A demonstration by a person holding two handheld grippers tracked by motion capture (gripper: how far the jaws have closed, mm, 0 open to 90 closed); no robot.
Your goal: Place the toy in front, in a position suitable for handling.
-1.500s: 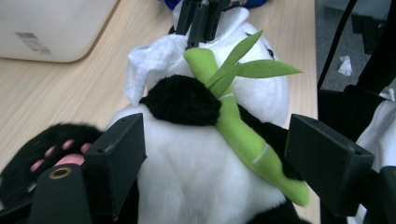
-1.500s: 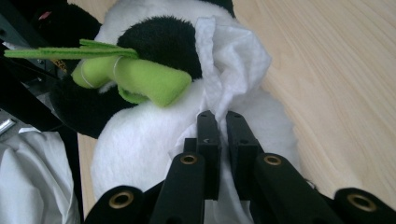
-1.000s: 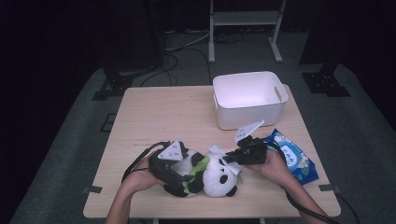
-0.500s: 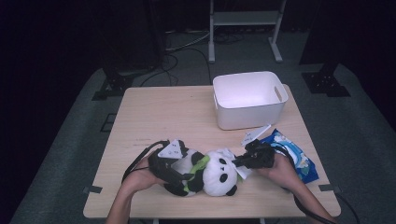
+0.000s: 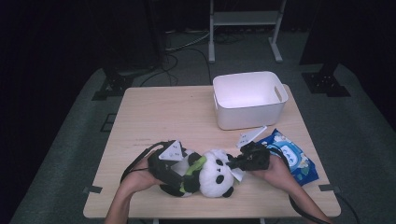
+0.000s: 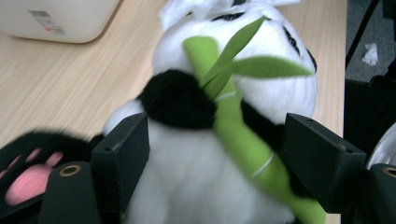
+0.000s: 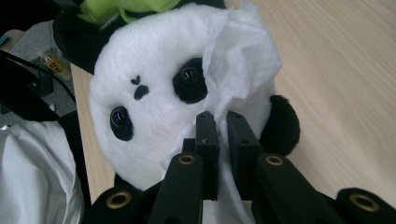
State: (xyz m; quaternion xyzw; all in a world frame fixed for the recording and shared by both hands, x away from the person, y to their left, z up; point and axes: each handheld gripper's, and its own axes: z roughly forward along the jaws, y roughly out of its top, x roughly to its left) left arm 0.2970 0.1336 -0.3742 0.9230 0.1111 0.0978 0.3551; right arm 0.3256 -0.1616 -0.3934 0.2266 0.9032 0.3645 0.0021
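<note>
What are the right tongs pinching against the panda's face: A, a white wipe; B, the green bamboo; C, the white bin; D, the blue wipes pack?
A: the right tongs are shut on a white wipe lying over the panda beside its eye, while the left tongs hold the panda's body.

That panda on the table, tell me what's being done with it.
A person is wiping a plush panda lying near the front edge of the wooden table. The left claw is clamped around the panda's body, holding it steady. The right claw is shut on a white wipe and presses it against the panda's face beside one eye. A blue wipes pack and an empty white bin sit to the right.
</note>
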